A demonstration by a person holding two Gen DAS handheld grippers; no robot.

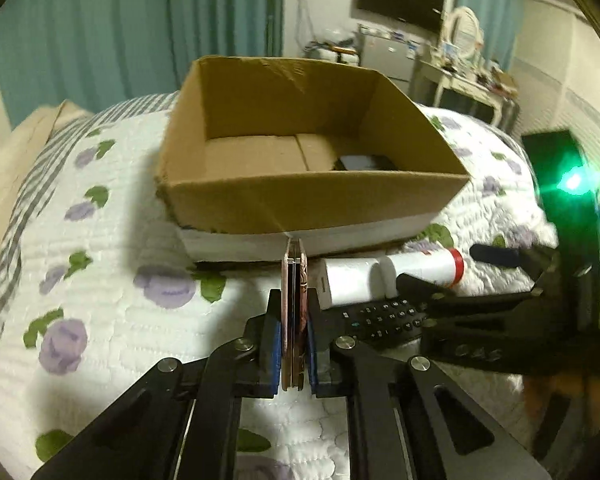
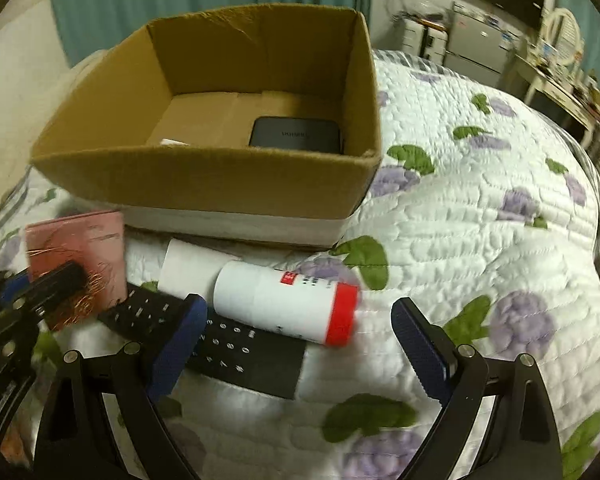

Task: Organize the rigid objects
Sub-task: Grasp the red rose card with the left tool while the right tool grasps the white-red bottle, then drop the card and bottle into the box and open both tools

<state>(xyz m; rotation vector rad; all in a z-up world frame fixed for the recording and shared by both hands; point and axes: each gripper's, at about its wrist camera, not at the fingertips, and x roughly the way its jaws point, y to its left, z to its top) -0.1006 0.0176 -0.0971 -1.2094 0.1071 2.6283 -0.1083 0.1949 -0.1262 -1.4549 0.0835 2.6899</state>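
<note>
- Your room: teal curtains (image 1: 140, 20) behind, a TV (image 1: 400, 0) on the wall.
- Your bed (image 2: 480, 200) carries everything, under a white quilt with purple flowers.
- The box (image 2: 220, 184) sits on it, a black device (image 2: 296, 136) inside.
- Remote (image 2: 244, 348) and bottle (image 2: 288, 304) lie just before the box.
- Your left gripper (image 1: 294, 320) pinches the pink card (image 1: 294, 280) edge-on; the right gripper (image 2: 296, 340) has its fingers wide over the bottle.

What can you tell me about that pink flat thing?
The pink flat thing looks like a thin card or booklet with coppery scribbly lines on its face. The left tool is shut on it, blue pads pressing both sides, holding it upright on edge, seemingly lifted above the flowery quilt, in front of the cardboard box.
</note>
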